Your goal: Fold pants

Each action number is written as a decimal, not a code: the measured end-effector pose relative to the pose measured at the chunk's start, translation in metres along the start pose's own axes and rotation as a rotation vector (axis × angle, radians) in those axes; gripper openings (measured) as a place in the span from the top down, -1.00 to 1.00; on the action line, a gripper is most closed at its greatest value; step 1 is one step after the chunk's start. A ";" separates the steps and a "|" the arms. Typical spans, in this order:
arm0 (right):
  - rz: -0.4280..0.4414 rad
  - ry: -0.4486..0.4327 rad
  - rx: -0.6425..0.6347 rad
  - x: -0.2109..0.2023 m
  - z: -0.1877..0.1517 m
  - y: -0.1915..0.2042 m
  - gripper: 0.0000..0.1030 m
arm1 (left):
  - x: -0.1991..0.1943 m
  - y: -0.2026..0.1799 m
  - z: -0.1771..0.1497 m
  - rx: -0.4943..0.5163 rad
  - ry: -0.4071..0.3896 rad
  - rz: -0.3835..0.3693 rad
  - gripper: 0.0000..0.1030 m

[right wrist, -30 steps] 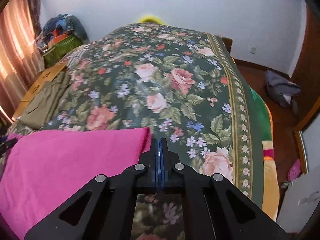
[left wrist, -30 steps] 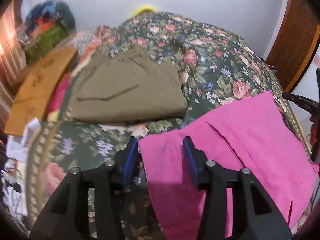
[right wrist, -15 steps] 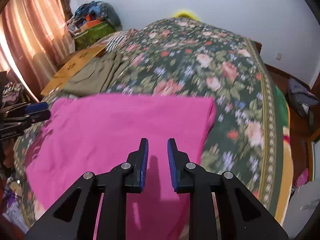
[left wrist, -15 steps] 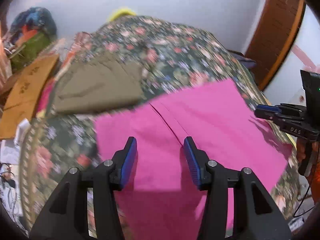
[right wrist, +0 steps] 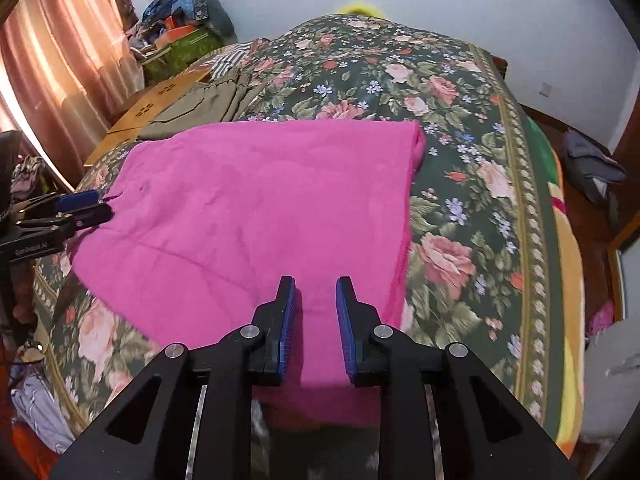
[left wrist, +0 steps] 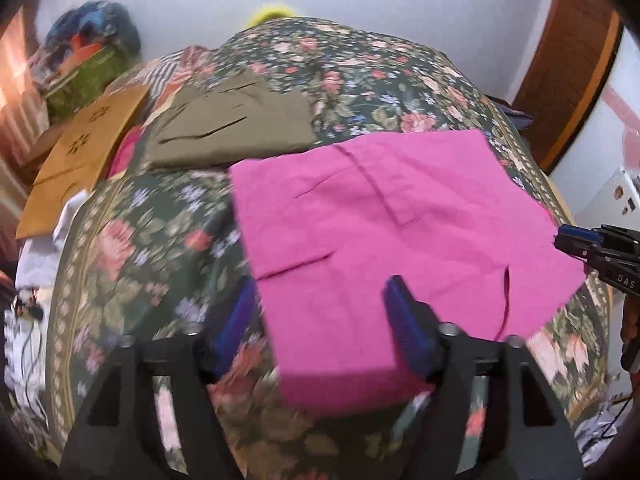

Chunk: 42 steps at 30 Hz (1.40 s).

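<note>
While two pants lie on the bed (right wrist: pixel 460 128) — pink pants (right wrist: pixel 248 208), olive pants (left wrist: pixel 236 128) — left claw (left wrist: pixel 320 312) is opening, right claw (right wrist: pixel 315 308) slightly parted, both empty; only the left view shows pink's pockets.

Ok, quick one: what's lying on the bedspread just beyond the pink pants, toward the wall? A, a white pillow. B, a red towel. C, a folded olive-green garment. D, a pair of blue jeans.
C: a folded olive-green garment lies on the floral bedspread just past the far edge of the pink pants.
</note>
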State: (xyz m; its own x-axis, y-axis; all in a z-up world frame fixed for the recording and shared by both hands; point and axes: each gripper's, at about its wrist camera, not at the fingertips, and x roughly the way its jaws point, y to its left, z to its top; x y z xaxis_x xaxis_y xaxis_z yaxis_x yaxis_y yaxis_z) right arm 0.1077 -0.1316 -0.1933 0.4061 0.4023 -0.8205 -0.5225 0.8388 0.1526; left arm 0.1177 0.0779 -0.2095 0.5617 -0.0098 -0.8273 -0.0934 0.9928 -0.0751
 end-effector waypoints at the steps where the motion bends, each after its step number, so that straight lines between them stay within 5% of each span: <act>1: -0.008 -0.008 -0.001 -0.005 0.000 0.001 0.64 | -0.005 0.005 -0.003 -0.024 -0.002 -0.009 -0.62; 4: -0.022 -0.048 -0.010 -0.018 0.004 0.006 0.62 | -0.015 0.018 -0.012 -0.117 0.003 -0.068 -0.76; 15: 0.044 -0.165 -0.083 -0.030 0.022 0.052 0.43 | 0.005 0.027 -0.051 -0.378 0.151 -0.270 -0.78; 23: 0.067 -0.052 -0.108 0.012 0.009 0.064 0.43 | 0.005 0.013 -0.053 -0.379 0.142 -0.306 -0.83; 34: 0.079 -0.061 -0.103 0.013 0.000 0.065 0.42 | 0.021 0.008 -0.036 -0.404 0.127 -0.331 -0.84; 37: 0.085 -0.059 -0.102 0.013 0.001 0.063 0.42 | 0.022 0.010 -0.032 -0.408 0.113 -0.320 -0.70; 42: 0.098 -0.061 -0.094 0.013 0.001 0.062 0.42 | 0.017 0.009 -0.022 -0.386 0.081 -0.327 -0.05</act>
State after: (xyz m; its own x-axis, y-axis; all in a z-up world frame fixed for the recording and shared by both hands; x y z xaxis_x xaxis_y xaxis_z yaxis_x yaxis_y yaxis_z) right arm 0.0818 -0.0743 -0.1939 0.3930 0.5041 -0.7690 -0.6282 0.7579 0.1758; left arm 0.1078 0.0845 -0.2367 0.5482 -0.3369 -0.7655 -0.2285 0.8201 -0.5246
